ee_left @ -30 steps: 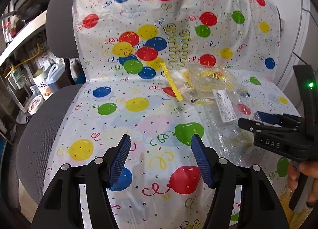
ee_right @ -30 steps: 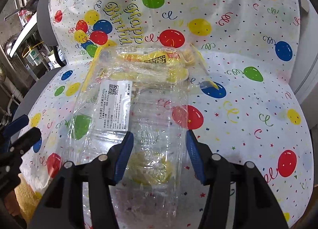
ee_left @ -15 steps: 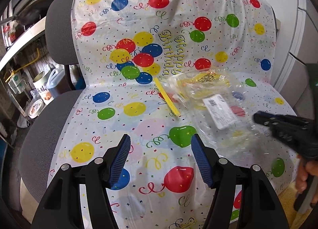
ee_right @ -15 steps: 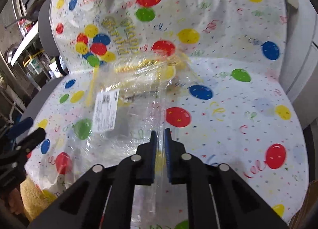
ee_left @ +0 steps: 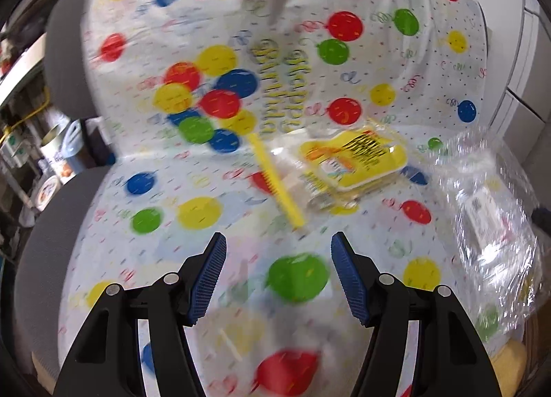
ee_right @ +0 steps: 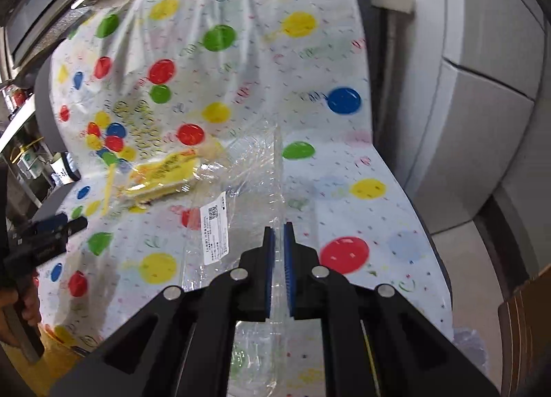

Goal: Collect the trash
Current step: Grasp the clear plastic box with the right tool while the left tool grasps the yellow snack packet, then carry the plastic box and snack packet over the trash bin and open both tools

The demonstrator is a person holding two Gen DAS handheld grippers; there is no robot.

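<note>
A chair is draped in a balloon-print plastic sheet [ee_left: 206, 211]. My right gripper [ee_right: 279, 228] is shut on the edge of a clear plastic bag [ee_right: 241, 190] with a white label [ee_right: 215, 230], lifted off the seat. The same clear bag [ee_left: 489, 224] hangs at the right edge in the left wrist view. A yellow snack wrapper [ee_left: 354, 162] and a yellow strip [ee_left: 275, 183] lie on the seat near the backrest. My left gripper [ee_left: 279, 259] stands open above the seat, just in front of the strip, with nothing between its fingers. The left gripper [ee_right: 44, 235] also shows at the left in the right wrist view.
Grey chair fabric [ee_left: 44, 259] shows at the seat's left side. Shelves with cans and tubs [ee_left: 51, 162] stand to the left. Grey cabinet panels [ee_right: 482, 121] rise on the right. A brown cardboard edge [ee_right: 530, 328] sits at the lower right.
My right gripper closed on the clear bag and pulled it up and to the right, uncovering the yellow wrapper. My left gripper moved forward toward the yellow strip and wrapper, still open.
</note>
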